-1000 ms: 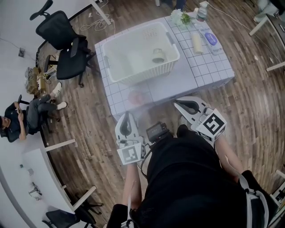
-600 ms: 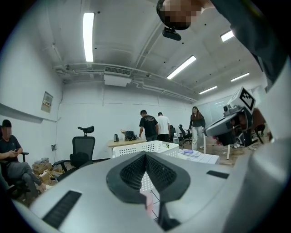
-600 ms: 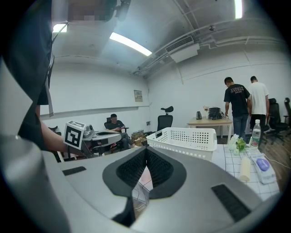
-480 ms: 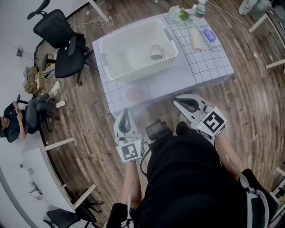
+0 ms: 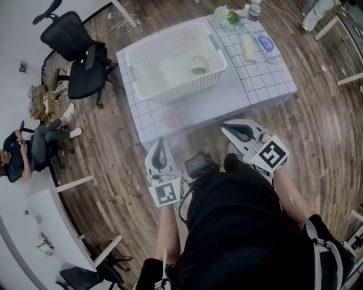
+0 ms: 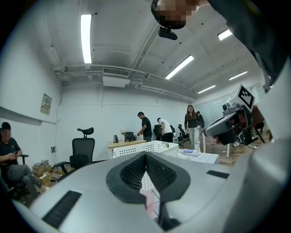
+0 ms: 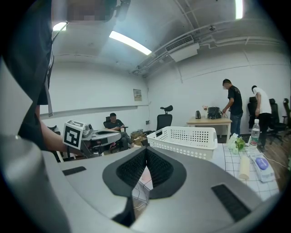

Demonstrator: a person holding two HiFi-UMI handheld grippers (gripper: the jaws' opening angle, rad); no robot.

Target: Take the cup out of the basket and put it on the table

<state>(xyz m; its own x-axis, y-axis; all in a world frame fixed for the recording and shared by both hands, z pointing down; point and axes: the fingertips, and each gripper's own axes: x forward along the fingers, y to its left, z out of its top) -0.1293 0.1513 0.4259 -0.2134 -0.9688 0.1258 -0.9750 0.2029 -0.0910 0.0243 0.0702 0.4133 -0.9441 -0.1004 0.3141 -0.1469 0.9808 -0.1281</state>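
Note:
A pale cup [image 5: 199, 65] lies on its side inside the white perforated basket [image 5: 148, 86], near the basket's right end, on the grid-patterned table [image 5: 249, 90]. Both grippers hang short of the table's near edge, over the wooden floor. My left gripper [image 5: 161, 141] is shut and holds nothing; my right gripper [image 5: 226, 127] is also shut and empty. In the left gripper view the shut jaws [image 6: 146, 155] point toward the basket [image 6: 157, 147]. The right gripper view shows its shut jaws [image 7: 146, 151] with the basket [image 7: 186, 139] ahead; the cup is hidden by the basket wall there.
On the table's right end lie a cream cylinder [image 5: 250, 50], a blue-and-white pack [image 5: 267, 45], a bottle [image 5: 254, 11] and a small plant [image 5: 227, 19]. A pink patch [image 5: 173, 120] marks the near left of the table. Black office chairs [image 5: 79, 54] and a seated person [image 5: 25, 150] are to the left.
Both grippers stay shut and in place. The table and basket have slid slightly up in the head view as the head camera shifted.

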